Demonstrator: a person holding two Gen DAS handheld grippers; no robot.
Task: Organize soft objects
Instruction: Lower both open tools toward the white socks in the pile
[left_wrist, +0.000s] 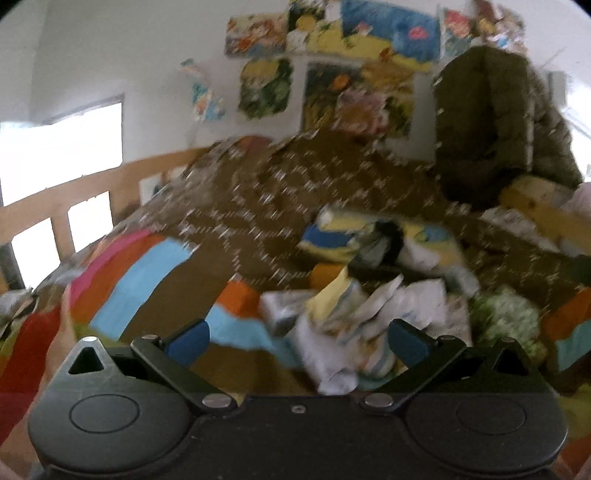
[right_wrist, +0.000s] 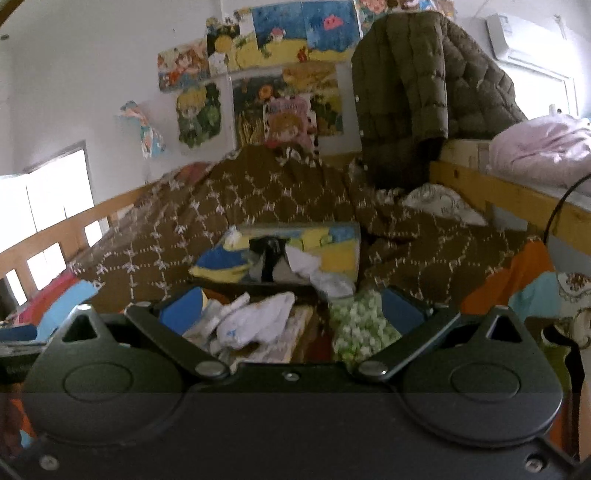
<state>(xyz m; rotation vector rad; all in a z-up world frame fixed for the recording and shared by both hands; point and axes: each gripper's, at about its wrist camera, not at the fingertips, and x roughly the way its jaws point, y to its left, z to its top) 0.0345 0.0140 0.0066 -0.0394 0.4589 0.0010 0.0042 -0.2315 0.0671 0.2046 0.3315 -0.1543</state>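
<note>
Two grippers hover over the bed (right_wrist: 258, 192), fingers spread and holding nothing. The left gripper (left_wrist: 295, 341) frames a white sock pile (left_wrist: 354, 317); the right gripper (right_wrist: 291, 310) frames white socks (right_wrist: 255, 321) and a green fuzzy piece (right_wrist: 358, 321).

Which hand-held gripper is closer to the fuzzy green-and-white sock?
Right. The right hand-held gripper is open with the fuzzy green-and-white sock just inside its right finger; the left hand-held gripper sits left of it.

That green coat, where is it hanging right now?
The green coat hangs at the upper right of the right wrist view, draped over the wooden bed frame, beside the wall pictures and above the brown quilt.
</note>
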